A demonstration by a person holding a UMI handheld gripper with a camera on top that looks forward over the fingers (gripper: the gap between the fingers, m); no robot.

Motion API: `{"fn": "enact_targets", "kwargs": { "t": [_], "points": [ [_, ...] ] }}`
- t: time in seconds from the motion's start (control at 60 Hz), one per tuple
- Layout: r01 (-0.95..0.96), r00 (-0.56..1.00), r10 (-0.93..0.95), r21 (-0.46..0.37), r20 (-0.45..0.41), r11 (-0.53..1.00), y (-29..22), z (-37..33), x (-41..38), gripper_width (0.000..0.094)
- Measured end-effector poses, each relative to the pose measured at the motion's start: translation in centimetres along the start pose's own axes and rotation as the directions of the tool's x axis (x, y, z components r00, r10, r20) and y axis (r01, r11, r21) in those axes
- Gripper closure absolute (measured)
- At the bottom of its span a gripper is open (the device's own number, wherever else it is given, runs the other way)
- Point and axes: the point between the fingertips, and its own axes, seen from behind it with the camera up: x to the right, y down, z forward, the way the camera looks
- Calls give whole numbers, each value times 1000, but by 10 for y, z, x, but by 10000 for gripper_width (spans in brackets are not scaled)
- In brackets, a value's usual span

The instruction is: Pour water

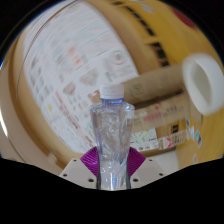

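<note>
Clear plastic water bottle (111, 138) with white cap, held between the fingers of the claw (112, 165), purple pads (92, 157) pressing both sides. Long axis pointing straight ahead along the fingers, cap farthest away. White cup (204, 80) beyond, right of the claw, likely the pouring target.

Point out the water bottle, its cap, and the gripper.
water bottle (112, 140), gripper view, mid body, between the fingers.
bottle cap (111, 92), gripper view, cap's side.
gripper (113, 168), gripper view, midway between fingertips, both pressing the bottle.
</note>
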Motion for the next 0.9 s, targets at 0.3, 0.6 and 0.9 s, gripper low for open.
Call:
{"fn": "enact_targets", "kwargs": {
  "t": [0.3,0.6,0.9],
  "points": [
    [930,339,-914,-68,-224,362,-82,-7,-103,613],
    [864,-378,-864,-462,-332,-201,-218,-84,-36,614],
    [749,-421,-852,-650,-312,-132,-283,-141,90,613]
  ]
}}
